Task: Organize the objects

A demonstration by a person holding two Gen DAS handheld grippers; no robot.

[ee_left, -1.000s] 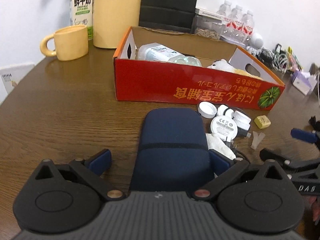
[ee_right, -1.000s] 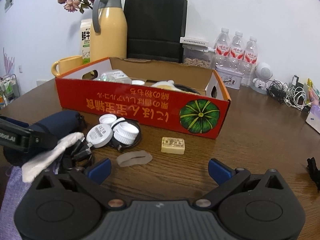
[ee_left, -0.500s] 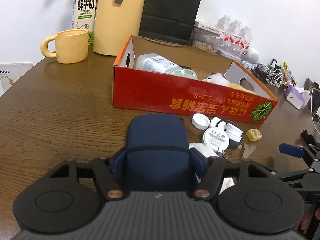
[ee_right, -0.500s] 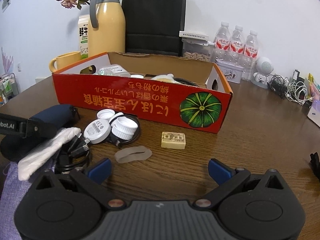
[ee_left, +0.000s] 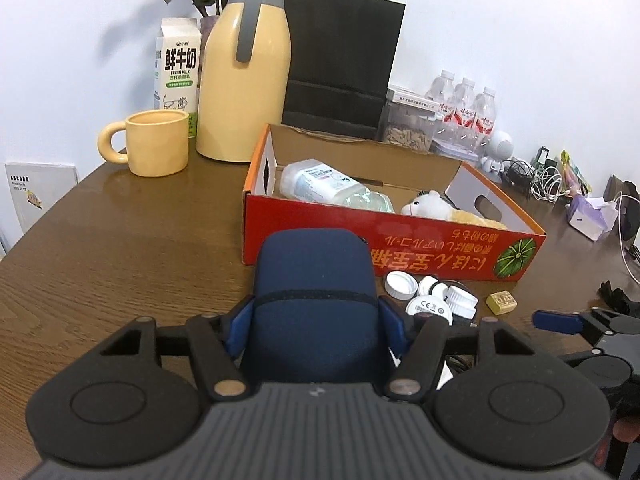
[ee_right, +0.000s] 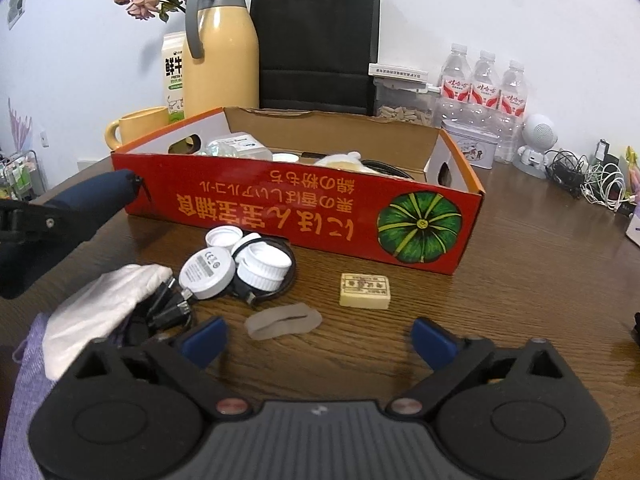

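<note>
The left tool (ee_left: 314, 322) grips a dark blue fabric zip case (ee_left: 314, 300) between its pads, lifted off the brown wooden desk (ee_left: 120, 248). The case's long axis runs straight ahead of the tool, its rounded end pointing toward the red cardboard box (ee_left: 400, 240) beyond. That box already holds a clear plastic bottle (ee_left: 320, 184) and a plush toy (ee_left: 428, 204). Ahead of the right tool (ee_right: 318, 338), which stands wide and empty, white bottle caps (ee_right: 264, 260), a round white charger (ee_right: 207, 274), a small yellow block (ee_right: 365, 290) and a translucent strip (ee_right: 283, 321) remain unsorted.
</note>
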